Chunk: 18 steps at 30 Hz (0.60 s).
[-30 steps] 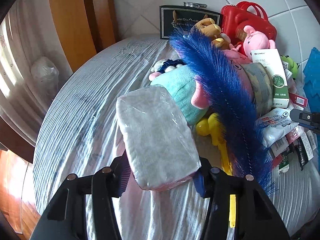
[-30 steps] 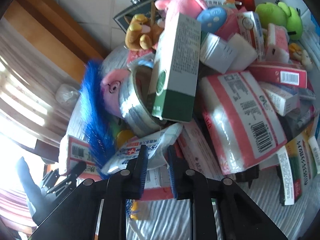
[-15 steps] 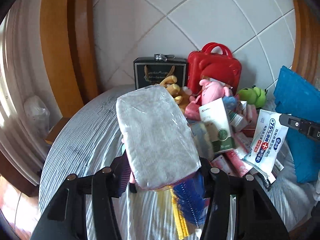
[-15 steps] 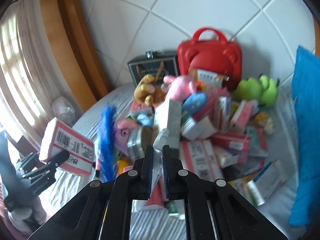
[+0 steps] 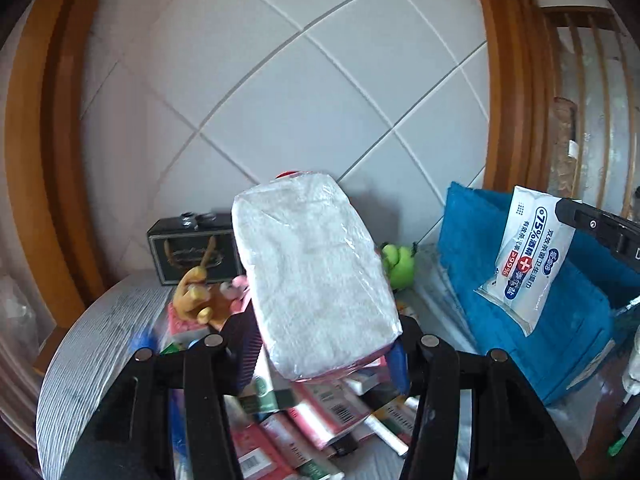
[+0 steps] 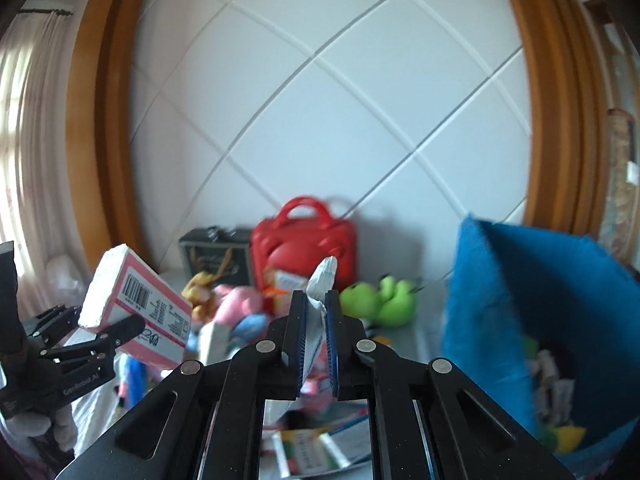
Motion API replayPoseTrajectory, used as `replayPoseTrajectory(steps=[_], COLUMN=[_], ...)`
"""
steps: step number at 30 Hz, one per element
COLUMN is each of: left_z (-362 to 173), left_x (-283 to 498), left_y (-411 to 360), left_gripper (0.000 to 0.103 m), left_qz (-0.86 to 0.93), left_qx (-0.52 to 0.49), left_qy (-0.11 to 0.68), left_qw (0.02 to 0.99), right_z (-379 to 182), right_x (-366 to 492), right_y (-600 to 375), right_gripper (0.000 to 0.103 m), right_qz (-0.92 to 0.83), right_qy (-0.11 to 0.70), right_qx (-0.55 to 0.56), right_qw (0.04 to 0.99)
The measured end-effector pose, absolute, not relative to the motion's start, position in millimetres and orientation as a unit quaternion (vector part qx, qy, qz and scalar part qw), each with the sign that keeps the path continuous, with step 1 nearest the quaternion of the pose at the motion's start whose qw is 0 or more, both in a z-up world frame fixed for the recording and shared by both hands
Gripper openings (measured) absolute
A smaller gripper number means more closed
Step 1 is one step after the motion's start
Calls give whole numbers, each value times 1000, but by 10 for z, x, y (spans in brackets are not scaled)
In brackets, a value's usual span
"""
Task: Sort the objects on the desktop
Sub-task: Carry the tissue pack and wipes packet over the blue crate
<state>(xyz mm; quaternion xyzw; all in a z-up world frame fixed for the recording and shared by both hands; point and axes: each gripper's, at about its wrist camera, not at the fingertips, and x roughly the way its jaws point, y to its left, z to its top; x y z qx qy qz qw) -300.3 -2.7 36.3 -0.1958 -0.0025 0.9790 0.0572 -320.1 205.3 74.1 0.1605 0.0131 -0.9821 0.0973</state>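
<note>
Since the earlier frames, both grippers have lifted away from the cluttered table, and each view now faces the tiled wall rather than down onto the pile.

1. The left gripper point(image 5: 324, 344) is clamped on the tissue pack point(image 5: 316, 276), which sits between the jaws and projects well ahead of them at a tilt. Only the near end appears gripped. Risk: the plastic wrap is slick and the contents soft, so the pack may pivot or slide out.
2. The right gripper point(image 6: 316, 332) is closed tight on the wipes pouch point(image 5: 528, 256), which it holds by a thin part; most of the pouch hangs below the jaws. Risk: a swinging pouch may tear free or catch on a rim.
3. Beyond and to the right of both jaws stands the blue felt bin point(image 6: 540, 300), already holding items and judged the likely destination. Risk: its soft wall may fold if struck, and 2 grippers converging there may collide.
4. Ahead, below the jaws, the remaining pile point(image 5: 320, 412) and the red case point(image 6: 304, 248) await sorting.
</note>
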Motion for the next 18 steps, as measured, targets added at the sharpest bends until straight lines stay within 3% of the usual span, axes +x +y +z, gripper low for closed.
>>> replayPoseTrajectory(steps=[10,18], left_z=[990,966], left_x=[-3200,-3288], left_y=[1888,3198], left_gripper=[51,51], left_qz=[976,960], left_qx=[-141,-173], left_qy=[19,50], left_qw=[164,215], right_z=[1139,988], right_x=[-3109,-3287], right_y=[3622,4556], right_gripper=[9,9], right_qz=[-993,-984], right_qy=[16,58], right_qx=[112,142], right_qw=[-15,-95])
